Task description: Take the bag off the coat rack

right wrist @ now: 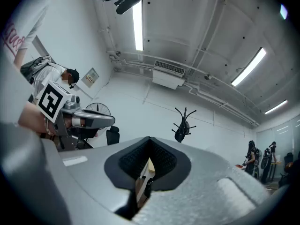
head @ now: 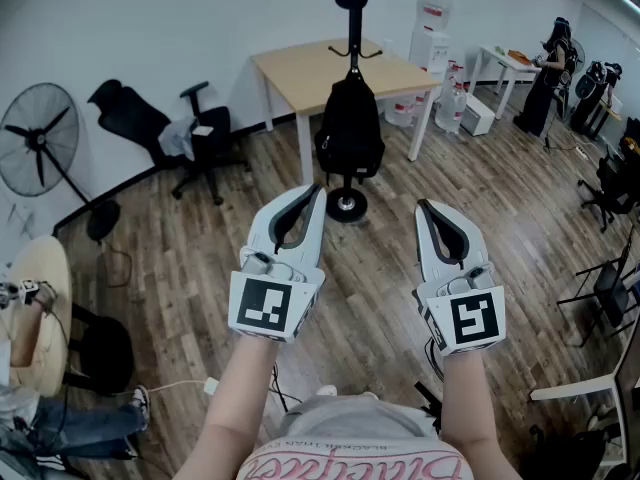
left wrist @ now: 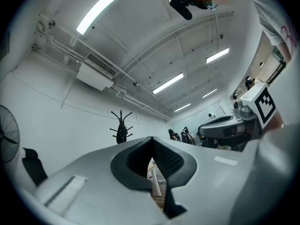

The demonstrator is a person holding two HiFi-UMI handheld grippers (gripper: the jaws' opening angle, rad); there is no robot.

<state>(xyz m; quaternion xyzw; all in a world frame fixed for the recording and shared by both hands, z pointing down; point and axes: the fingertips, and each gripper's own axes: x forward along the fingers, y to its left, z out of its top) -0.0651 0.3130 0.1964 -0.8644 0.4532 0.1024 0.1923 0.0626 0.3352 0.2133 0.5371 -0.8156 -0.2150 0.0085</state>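
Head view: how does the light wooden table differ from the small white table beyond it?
The light wooden table has a tan top, the small white table a white one. The wooden table looks bare; the white table carries small items. The black coat rack stands before the wooden table, a person at the white one. Both have white legs.

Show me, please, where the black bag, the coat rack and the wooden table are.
black bag (head: 350,133): head view, middle of its front.
coat rack (head: 353,30): head view, on its pole above the bag.
wooden table (head: 300,76): head view, bare part of its top.
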